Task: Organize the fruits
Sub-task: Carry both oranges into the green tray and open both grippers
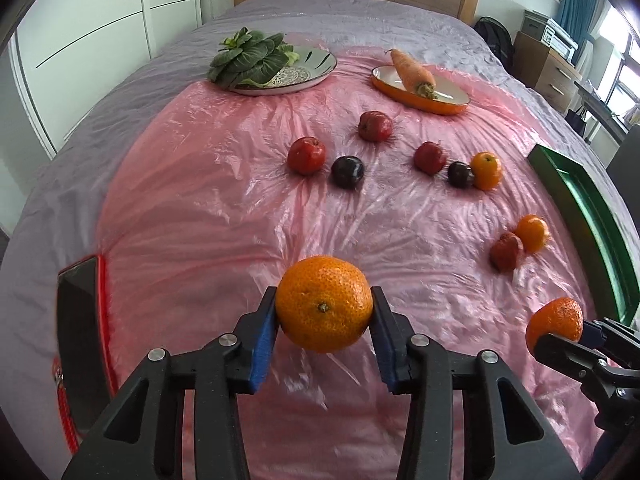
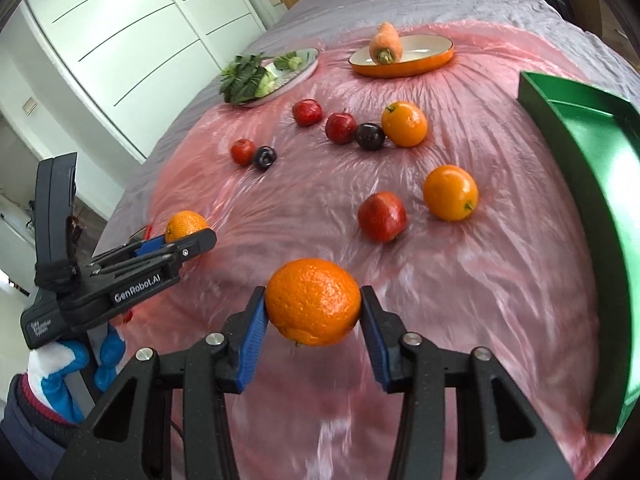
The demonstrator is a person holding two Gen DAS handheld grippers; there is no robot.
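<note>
My left gripper [image 1: 324,300] is shut on a bumpy orange [image 1: 324,314], blue pads pressing both its sides just above the pink plastic sheet [image 1: 224,184]. My right gripper [image 2: 313,298] is likewise shut on a second orange [image 2: 313,312]. Each gripper shows in the other's view: the right one [image 1: 560,330] at the lower right, the left one [image 2: 188,238] at the left, held by a gloved hand [image 2: 60,376]. Loose on the sheet lie two more oranges [image 2: 450,193], [image 2: 404,124], several red apples [image 2: 382,216] and two dark plums [image 2: 370,136].
A green tray [image 2: 580,152] lies along the sheet's right side. At the far end are a grey plate with leafy greens [image 1: 316,64] and an orange oval dish with a carrot [image 1: 448,100]. A black and red case [image 1: 80,320] sits at the left edge of the bed.
</note>
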